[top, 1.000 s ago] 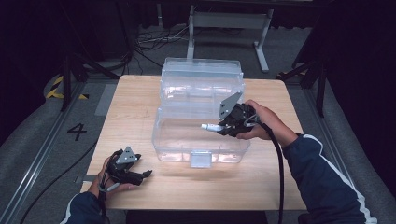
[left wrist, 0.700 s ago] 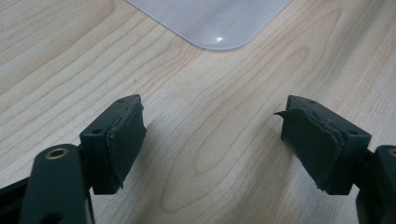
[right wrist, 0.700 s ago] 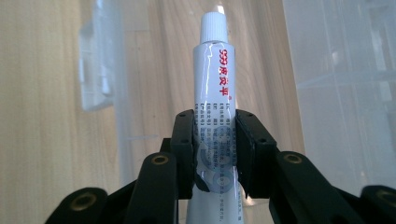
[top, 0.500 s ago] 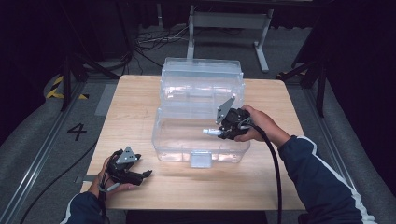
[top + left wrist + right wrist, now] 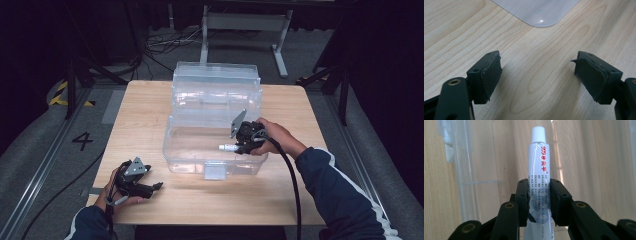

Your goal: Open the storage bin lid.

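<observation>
Right gripper (image 5: 235, 147) pinches tube (image 5: 227, 147) inside clear bin (image 5: 215, 150); left gripper (image 5: 152, 187) rests on wooden table (image 5: 145, 110), dark room, cables behind. Left gripper view: jaws spread over bare wood. Right gripper view: white tube (image 5: 539, 170), ribbed cap, red lettering.

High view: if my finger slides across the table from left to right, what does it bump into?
Left gripper with open jaws, held in a hand → clear plastic box → white tube → right gripper shut on that tube → the hand holding it → dark sleeve.
</observation>
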`<action>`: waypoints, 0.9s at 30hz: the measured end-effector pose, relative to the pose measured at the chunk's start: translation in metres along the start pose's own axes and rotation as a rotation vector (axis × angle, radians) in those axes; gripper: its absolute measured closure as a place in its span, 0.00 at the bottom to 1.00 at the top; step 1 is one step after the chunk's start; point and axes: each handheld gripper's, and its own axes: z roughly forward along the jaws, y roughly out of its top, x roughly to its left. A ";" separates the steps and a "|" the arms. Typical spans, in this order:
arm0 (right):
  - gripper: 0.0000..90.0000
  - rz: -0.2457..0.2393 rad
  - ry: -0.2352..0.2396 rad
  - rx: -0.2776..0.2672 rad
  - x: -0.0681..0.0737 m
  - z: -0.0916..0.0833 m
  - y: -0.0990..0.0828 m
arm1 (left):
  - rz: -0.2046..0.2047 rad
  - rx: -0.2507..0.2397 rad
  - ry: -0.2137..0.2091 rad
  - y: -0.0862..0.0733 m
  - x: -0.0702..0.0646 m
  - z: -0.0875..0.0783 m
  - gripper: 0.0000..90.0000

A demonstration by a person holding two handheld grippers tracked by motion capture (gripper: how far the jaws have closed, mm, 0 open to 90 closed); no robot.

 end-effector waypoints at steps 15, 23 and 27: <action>0.78 -0.003 0.037 0.009 0.004 0.005 -0.004 | 0.000 0.000 0.000 0.000 0.000 0.000 0.24; 0.78 0.009 0.066 0.035 0.001 0.012 -0.003 | 0.001 0.001 -0.001 0.000 0.000 0.000 0.24; 0.78 0.014 0.068 0.049 -0.001 0.014 -0.002 | 0.000 0.000 0.000 0.000 0.000 0.000 0.24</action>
